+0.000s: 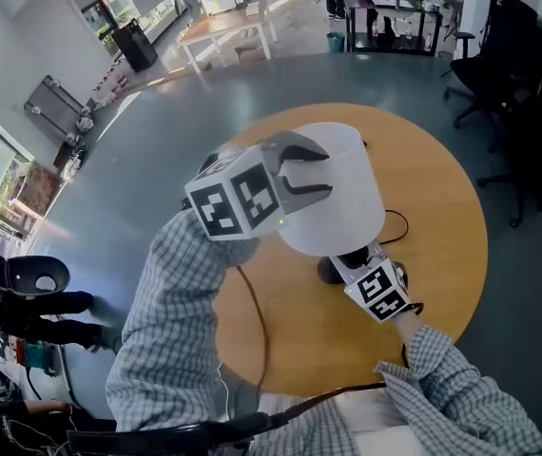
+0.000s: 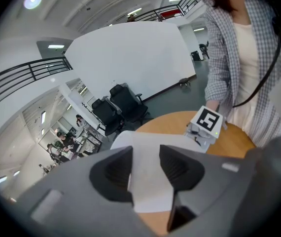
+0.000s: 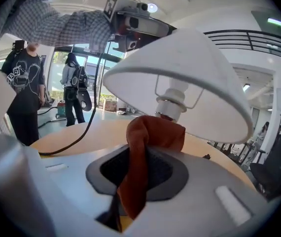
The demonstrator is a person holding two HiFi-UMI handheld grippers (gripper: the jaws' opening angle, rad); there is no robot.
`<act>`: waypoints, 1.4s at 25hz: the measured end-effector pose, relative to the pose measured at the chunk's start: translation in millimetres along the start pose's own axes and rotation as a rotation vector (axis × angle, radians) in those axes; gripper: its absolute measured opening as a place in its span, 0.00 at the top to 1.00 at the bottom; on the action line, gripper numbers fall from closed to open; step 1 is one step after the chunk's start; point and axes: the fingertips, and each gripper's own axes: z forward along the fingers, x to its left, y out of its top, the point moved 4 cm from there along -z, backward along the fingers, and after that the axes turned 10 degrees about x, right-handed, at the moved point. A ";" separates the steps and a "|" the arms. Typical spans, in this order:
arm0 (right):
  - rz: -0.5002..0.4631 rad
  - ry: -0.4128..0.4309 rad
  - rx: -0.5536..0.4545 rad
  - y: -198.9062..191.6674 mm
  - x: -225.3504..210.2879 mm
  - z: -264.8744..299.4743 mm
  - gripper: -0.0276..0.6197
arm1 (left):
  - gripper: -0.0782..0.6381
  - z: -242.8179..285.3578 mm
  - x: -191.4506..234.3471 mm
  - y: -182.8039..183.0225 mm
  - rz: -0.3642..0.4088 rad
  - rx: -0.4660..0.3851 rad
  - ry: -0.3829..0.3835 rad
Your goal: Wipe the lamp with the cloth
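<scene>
I see a white lamp (image 1: 347, 198) standing near the middle of a round wooden desk (image 1: 437, 207), its wide shade hiding most of its dark base. My left hand-held gripper (image 1: 326, 172) hangs over the top of the shade with its jaws spread, and only the shade's white surface shows in the gap between them. My right hand-held gripper (image 3: 139, 154) reaches in under the shade from the side nearest me, its jaws pinching a rust-red cloth (image 3: 153, 132) whose bunched top sits right up at the bulb socket (image 3: 174, 102).
</scene>
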 end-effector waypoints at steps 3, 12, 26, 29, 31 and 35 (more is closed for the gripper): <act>-0.073 0.053 0.093 -22.4 25.8 7.2 0.83 | 0.65 -1.9 1.7 2.5 -0.006 -0.018 0.012; -0.109 0.137 0.236 -78.2 69.4 7.9 0.83 | 0.65 0.9 -1.8 8.8 -0.004 -0.030 0.015; 0.000 -0.075 0.016 0.3 -8.4 -11.7 0.83 | 0.65 -1.3 -3.4 9.5 -0.011 -0.040 0.014; 0.000 -0.041 0.027 -10.9 1.3 -4.9 0.83 | 0.65 3.8 -3.4 11.5 -0.013 -0.034 0.013; -0.027 0.003 0.071 -21.1 14.8 2.5 0.84 | 0.65 4.5 -3.1 11.7 -0.014 -0.038 0.018; -0.063 0.082 0.169 -44.9 48.1 13.2 0.84 | 0.65 0.2 -7.2 11.3 -0.013 -0.042 0.024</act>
